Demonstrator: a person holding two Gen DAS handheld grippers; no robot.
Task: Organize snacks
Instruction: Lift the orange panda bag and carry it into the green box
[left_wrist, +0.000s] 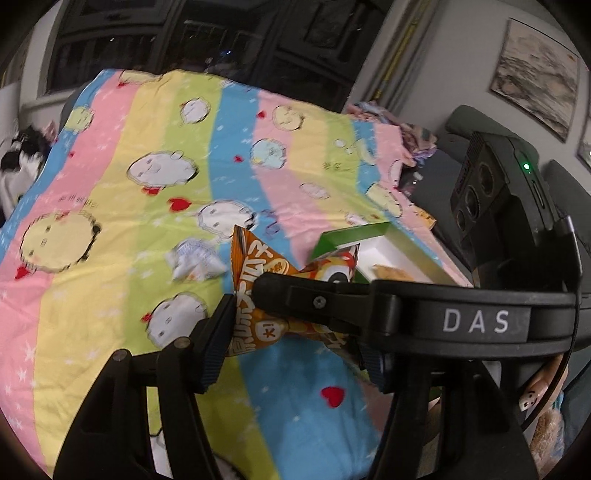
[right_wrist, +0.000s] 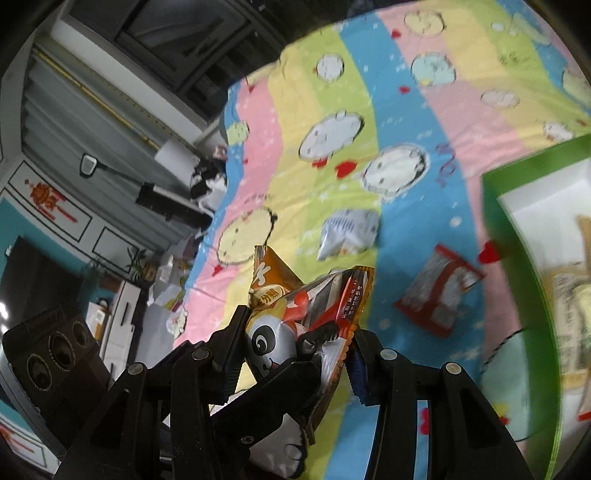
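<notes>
Both claws on orange snack packet (left_wrist: 258, 269) above striped quilt (left_wrist: 110, 221); green box (left_wrist: 399, 240) beyond.

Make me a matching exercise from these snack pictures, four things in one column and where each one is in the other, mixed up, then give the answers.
Things:
1. orange packet
2. silver packet
3. red packet
4. green box

Places:
A. flat on the blanket, next to the green box
B. held between gripper jaws, off the blanket
C. at the blanket's edge, open, snacks inside
D. flat on the blanket, beyond the orange packet

Pairs: 1-B, 2-D, 3-A, 4-C
</notes>
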